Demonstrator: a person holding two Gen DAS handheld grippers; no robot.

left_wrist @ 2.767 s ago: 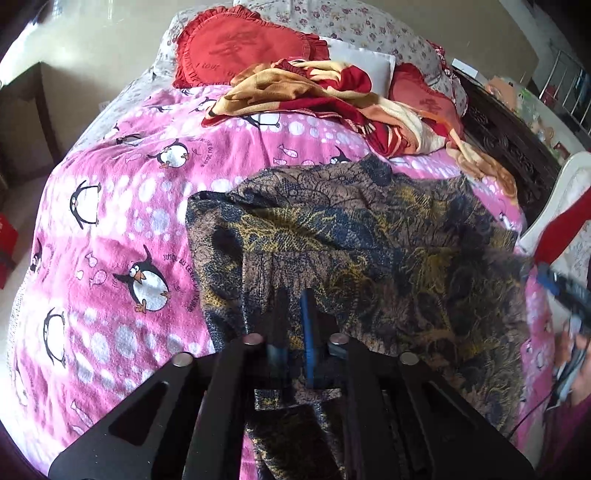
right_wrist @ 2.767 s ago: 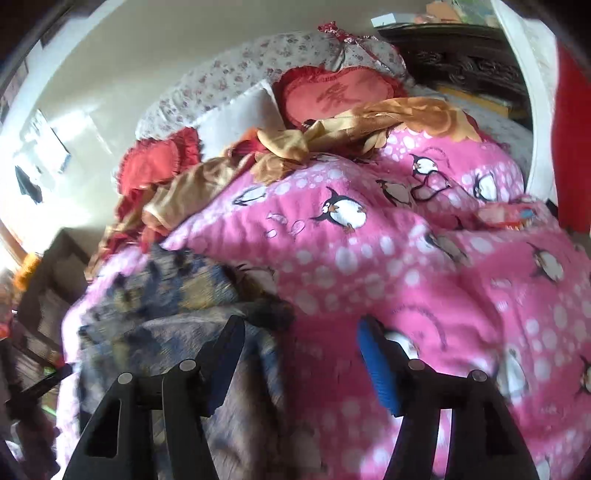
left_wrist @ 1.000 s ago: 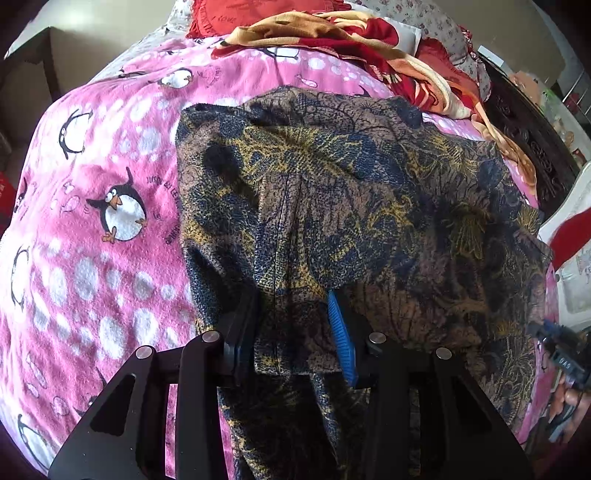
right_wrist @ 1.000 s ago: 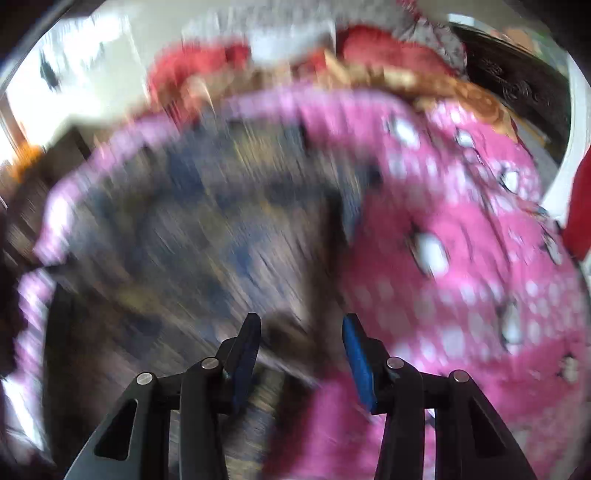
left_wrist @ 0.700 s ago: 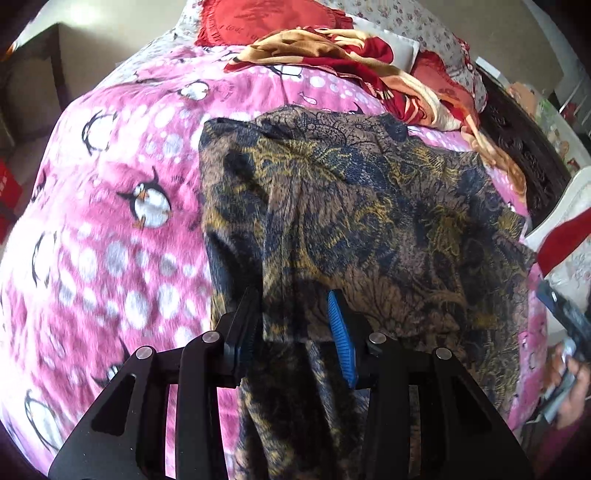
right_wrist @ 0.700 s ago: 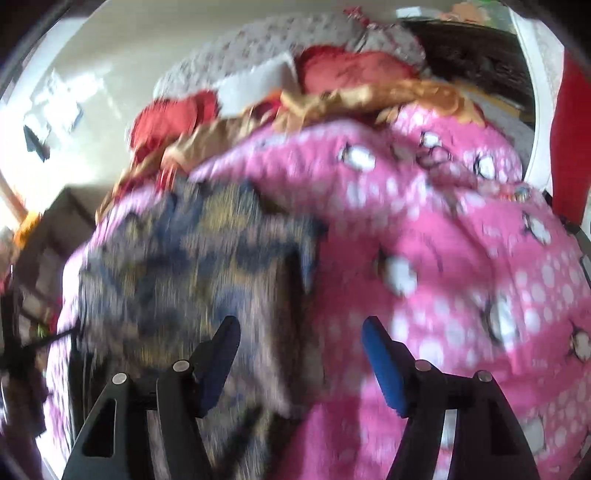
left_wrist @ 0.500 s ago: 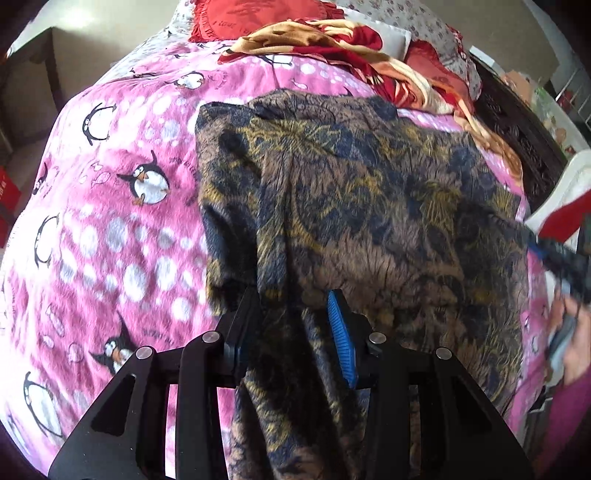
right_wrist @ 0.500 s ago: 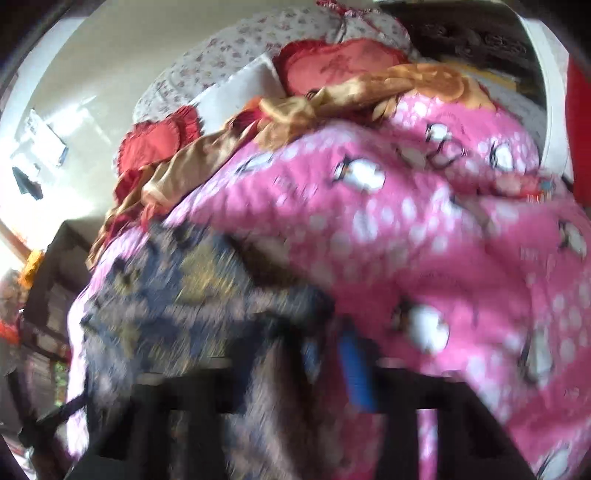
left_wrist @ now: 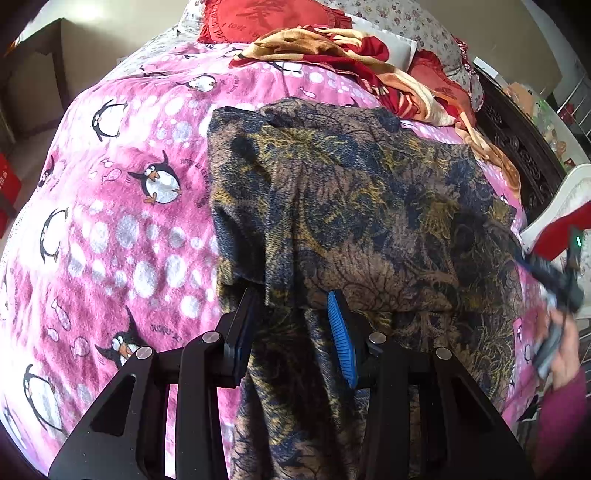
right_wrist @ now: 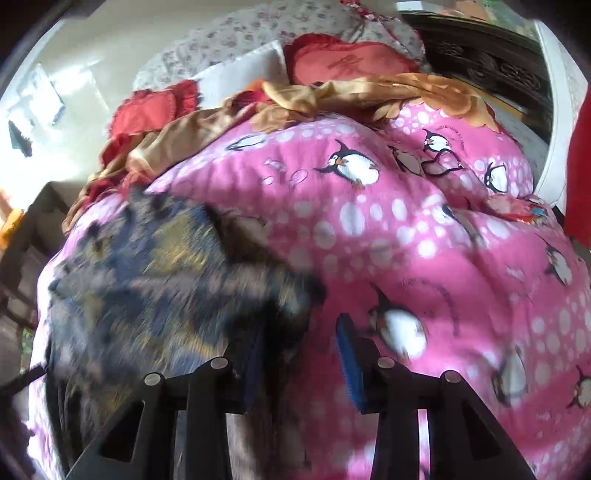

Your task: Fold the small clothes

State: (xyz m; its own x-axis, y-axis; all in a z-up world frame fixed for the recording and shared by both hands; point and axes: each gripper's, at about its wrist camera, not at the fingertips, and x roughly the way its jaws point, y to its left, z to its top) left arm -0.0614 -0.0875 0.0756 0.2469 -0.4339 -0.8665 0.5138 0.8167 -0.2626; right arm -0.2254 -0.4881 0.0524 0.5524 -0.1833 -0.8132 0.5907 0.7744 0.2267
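A dark patterned garment (left_wrist: 362, 206) in navy, brown and gold lies spread on the pink penguin blanket (left_wrist: 110, 206). Its near part is folded over itself, and cloth hangs down toward the camera. My left gripper (left_wrist: 295, 310) is open, its jaws either side of the folded near edge. In the right wrist view, blurred by motion, my right gripper (right_wrist: 303, 339) is open at the garment's right edge (right_wrist: 155, 280), with dark cloth between the jaws. The right gripper also shows at the right of the left wrist view (left_wrist: 554, 277).
Red heart cushions (left_wrist: 258, 18) and an orange-red blanket (left_wrist: 351, 55) pile at the head of the bed. A dark carved headboard (left_wrist: 517, 140) and a white frame (left_wrist: 561, 199) stand to the right. The blanket (right_wrist: 443, 258) stretches right of the garment.
The left gripper, shut on the garment earlier, opened and stays around the folded edge. The right gripper swung along the garment's right side, opening wide, then narrowing at the edge.
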